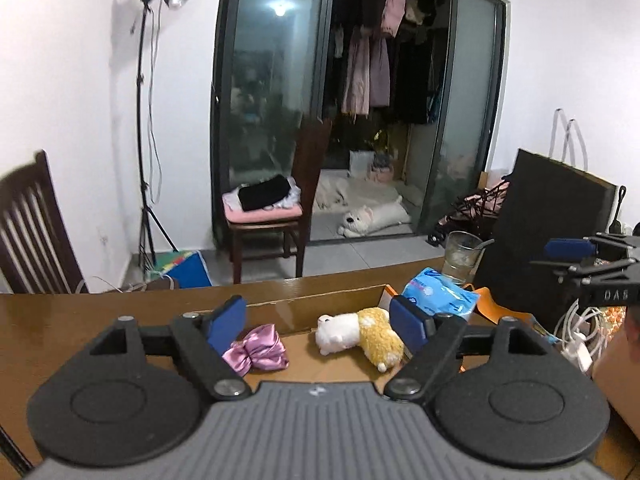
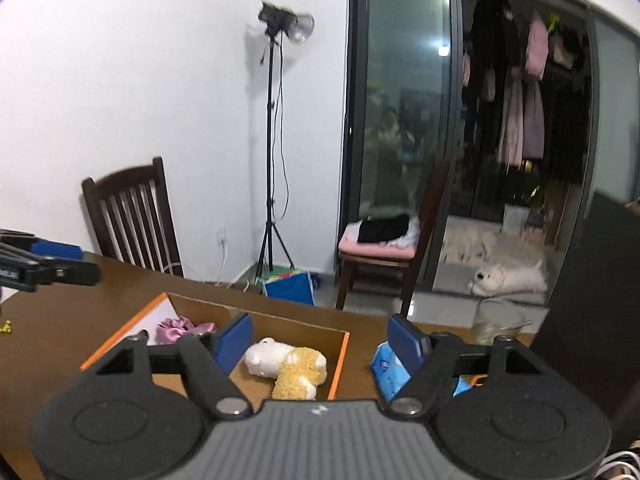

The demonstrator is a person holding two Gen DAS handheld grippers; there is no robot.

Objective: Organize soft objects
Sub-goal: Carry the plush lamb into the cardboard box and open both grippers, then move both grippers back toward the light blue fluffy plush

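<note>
With bow (image 1: 256,347) and plush toy (image 1: 360,334) boxed, both claws (image 1: 318,320) (image 2: 320,338) are held apart, empty; the tissue pack (image 1: 442,294), lower right, is judged next.

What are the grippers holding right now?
Nothing. The left gripper and right gripper are both open and empty; the plush and bow lie in the box.

bow (image 1: 256,348) and plush toy (image 1: 360,334) both in the box (image 2: 338,364) on the counter (image 1: 80,320), tissue pack (image 1: 440,292) just right of it, glass (image 1: 460,258) behind that
</note>
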